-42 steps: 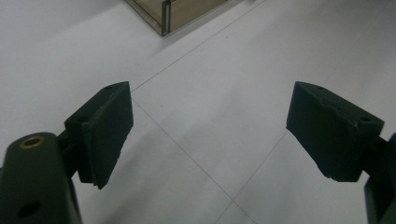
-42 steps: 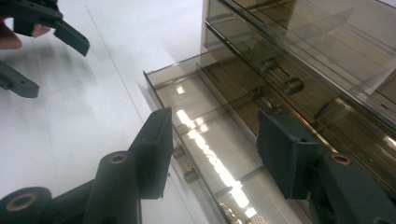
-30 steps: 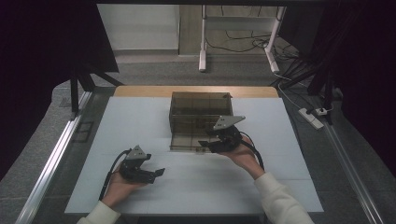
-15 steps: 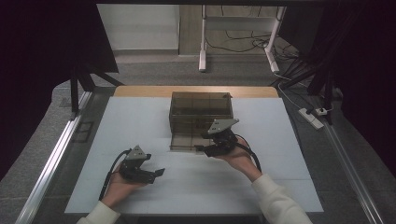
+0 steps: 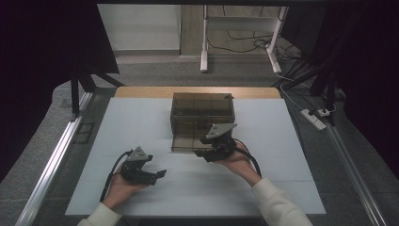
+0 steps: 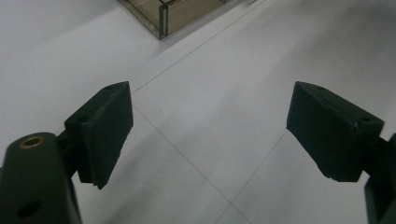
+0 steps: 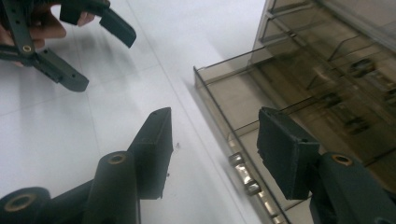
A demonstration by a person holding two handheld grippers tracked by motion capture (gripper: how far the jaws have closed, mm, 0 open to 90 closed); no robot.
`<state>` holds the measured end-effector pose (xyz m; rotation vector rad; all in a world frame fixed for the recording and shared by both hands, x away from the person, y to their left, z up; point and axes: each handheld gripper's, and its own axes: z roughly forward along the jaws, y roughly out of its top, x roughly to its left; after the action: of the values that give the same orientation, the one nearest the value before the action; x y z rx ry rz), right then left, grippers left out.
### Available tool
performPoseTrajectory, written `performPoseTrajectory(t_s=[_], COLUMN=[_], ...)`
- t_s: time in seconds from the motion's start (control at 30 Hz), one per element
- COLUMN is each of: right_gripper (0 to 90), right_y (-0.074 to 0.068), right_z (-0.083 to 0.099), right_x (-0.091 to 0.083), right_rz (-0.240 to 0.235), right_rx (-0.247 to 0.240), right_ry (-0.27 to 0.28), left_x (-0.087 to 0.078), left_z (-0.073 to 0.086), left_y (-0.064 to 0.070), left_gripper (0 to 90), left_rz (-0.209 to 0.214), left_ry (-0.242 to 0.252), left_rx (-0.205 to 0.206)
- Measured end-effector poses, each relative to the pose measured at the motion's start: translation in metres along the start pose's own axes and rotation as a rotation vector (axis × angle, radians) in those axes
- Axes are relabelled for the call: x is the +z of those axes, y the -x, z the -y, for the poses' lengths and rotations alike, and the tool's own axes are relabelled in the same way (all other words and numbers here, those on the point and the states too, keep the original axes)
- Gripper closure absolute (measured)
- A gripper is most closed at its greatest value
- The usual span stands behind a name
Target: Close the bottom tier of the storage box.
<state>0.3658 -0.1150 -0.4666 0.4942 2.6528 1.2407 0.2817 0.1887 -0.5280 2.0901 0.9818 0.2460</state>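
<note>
Table (image 5: 141, 117) bare and open on left, on right, and along near edge. Smoky plastic box (image 5: 202, 113) stands mid-table, blocks way to far side. Its drawer (image 5: 186, 143) sticks out toward near side. Right gripper (image 5: 207, 151) sits at drawer front, fingers spread. Left gripper (image 5: 153, 175) well apart, free room all round.

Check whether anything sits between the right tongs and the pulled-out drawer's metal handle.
Nothing visible does. The right tongs are open, straddling the front wall of the drawer, with the metal handle just below the gap. Only bare table lies alongside.
</note>
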Motion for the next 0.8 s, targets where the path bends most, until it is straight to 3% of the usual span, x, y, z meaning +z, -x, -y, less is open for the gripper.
performPoseTrajectory(t_s=[0.23,0.53,0.63,0.8], right_gripper=[45.7,47.6,50.6,63.3], right_y=[-0.002,0.005,0.007,0.010], right_z=[0.004,0.013,0.018,0.029], right_x=[0.009,0.014,0.011,0.008], right_rz=[0.004,0.053,0.069,0.086], right_rx=[0.013,0.054,0.061,0.072], right_ry=[-0.042,-0.097,-0.114,-0.149], left_x=[0.000,0.000,0.000,0.000], left_z=[0.000,0.001,0.001,0.001], left_y=[0.000,0.000,0.001,0.001], left_gripper=[15.4,15.4,15.4,15.4], left_rz=[0.002,0.002,0.002,0.002], left_ry=[-0.001,0.000,-0.001,-0.001], left_rx=[0.002,-0.003,-0.005,-0.002])
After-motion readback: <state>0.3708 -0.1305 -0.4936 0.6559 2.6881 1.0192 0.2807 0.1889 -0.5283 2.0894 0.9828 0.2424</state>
